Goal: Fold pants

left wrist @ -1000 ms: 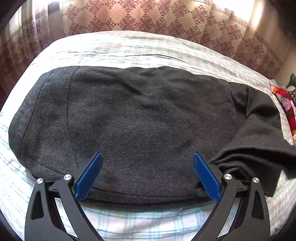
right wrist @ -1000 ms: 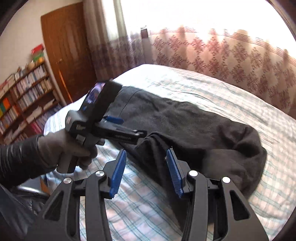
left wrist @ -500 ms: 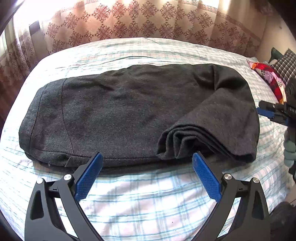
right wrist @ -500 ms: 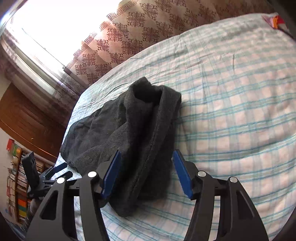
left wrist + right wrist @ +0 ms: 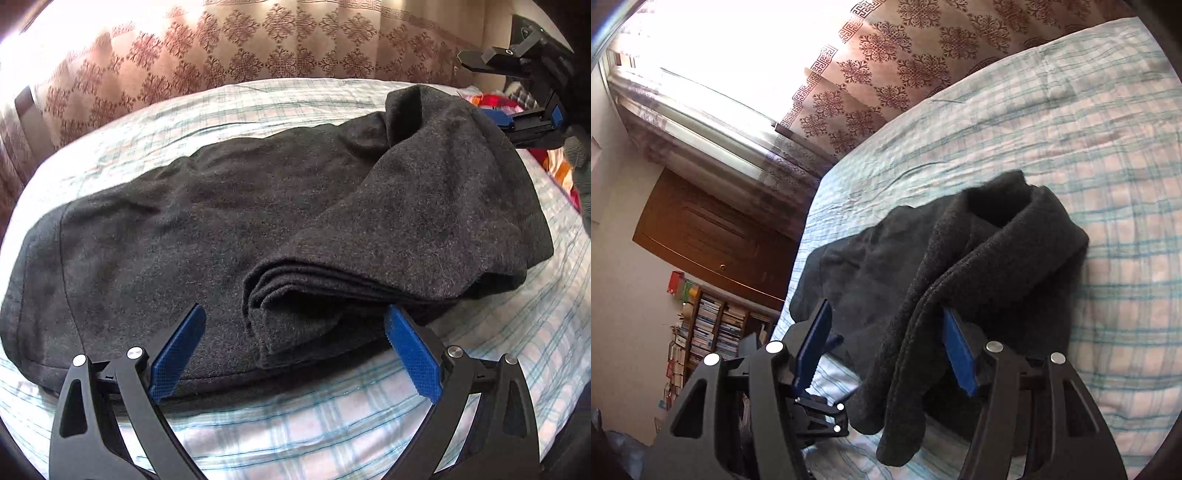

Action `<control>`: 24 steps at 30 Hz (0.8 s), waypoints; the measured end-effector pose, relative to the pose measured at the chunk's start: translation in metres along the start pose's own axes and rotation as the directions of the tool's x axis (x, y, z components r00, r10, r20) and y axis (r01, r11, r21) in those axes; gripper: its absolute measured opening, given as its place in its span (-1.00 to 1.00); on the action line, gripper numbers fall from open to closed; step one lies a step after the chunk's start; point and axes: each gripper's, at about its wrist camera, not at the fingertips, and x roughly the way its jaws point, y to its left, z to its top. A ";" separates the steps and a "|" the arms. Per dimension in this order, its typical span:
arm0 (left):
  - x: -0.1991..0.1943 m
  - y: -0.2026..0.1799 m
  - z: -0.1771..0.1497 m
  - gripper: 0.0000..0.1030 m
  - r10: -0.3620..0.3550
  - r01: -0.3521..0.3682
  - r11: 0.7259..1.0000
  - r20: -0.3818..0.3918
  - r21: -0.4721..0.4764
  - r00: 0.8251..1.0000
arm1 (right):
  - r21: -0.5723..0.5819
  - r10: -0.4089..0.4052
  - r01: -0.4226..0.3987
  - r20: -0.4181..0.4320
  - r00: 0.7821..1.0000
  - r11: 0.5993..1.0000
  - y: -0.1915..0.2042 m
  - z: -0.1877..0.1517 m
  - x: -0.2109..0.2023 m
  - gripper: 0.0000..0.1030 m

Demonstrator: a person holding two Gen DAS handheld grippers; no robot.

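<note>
Dark grey pants (image 5: 229, 236) lie across the checked bed (image 5: 332, 421), their right part doubled over on top in a thick stacked fold (image 5: 417, 229). My left gripper (image 5: 295, 354) stands open just above the near edge, and the layered end of the fold lies between its blue pads without touching them. My right gripper (image 5: 886, 350) is open at the bulky folded end (image 5: 1008, 266); cloth drapes between its fingers and over the right pad (image 5: 960, 354), while the left pad is clear of it. The left wrist view shows the right gripper (image 5: 517, 125) at the far right.
A patterned curtain (image 5: 258, 48) hangs behind the bed. Colourful cloth (image 5: 561, 166) lies at the bed's right end. A brown door (image 5: 713, 251) and a bookshelf (image 5: 705, 336) stand beyond the bed's left side. The left gripper's body (image 5: 820, 410) shows below my right gripper's left finger.
The lifted pant end has come down onto the pants as a fold. My right gripper widened, rolled and swung round to the folded end. My left gripper rolled and shifted toward the fold.
</note>
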 end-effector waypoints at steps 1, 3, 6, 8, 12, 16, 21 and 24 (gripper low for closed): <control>0.002 0.010 0.000 0.92 -0.032 0.032 0.998 -0.007 -0.060 0.999 | -0.010 0.006 -0.006 0.003 1.000 1.000 0.004 0.012 0.008 0.17; 0.005 0.029 -0.001 0.91 -0.064 0.062 0.985 -0.012 -0.163 0.998 | -0.031 -0.012 0.012 0.012 1.000 0.999 0.007 0.032 0.025 0.17; 0.007 0.054 -0.004 0.91 -0.092 0.086 0.955 -0.007 -0.284 0.996 | -0.018 -0.028 0.028 0.010 1.000 0.999 -0.003 0.061 0.057 0.17; 0.006 0.063 -0.003 0.91 -0.085 0.080 0.947 -0.001 -0.312 0.996 | -0.006 -0.053 0.053 -0.001 0.999 0.999 -0.013 0.080 0.080 0.17; 0.004 0.071 0.005 0.91 -0.057 0.056 0.947 0.007 -0.318 0.998 | -0.003 -0.114 0.114 -0.038 0.993 0.993 -0.034 0.094 0.112 0.16; -0.001 0.074 0.022 0.91 -0.031 0.037 0.949 0.023 -0.313 0.999 | -0.105 -0.169 0.162 -0.058 0.984 0.981 -0.026 0.087 0.116 0.17; -0.015 0.057 0.037 0.92 -0.061 0.078 0.971 0.080 -0.225 0.995 | -0.160 -0.055 0.058 0.023 0.998 0.985 0.005 0.077 0.066 0.28; -0.002 0.047 0.044 0.92 -0.079 0.090 0.979 0.069 -0.183 0.995 | -0.179 -0.037 0.041 0.030 0.999 0.983 0.010 0.063 0.042 0.29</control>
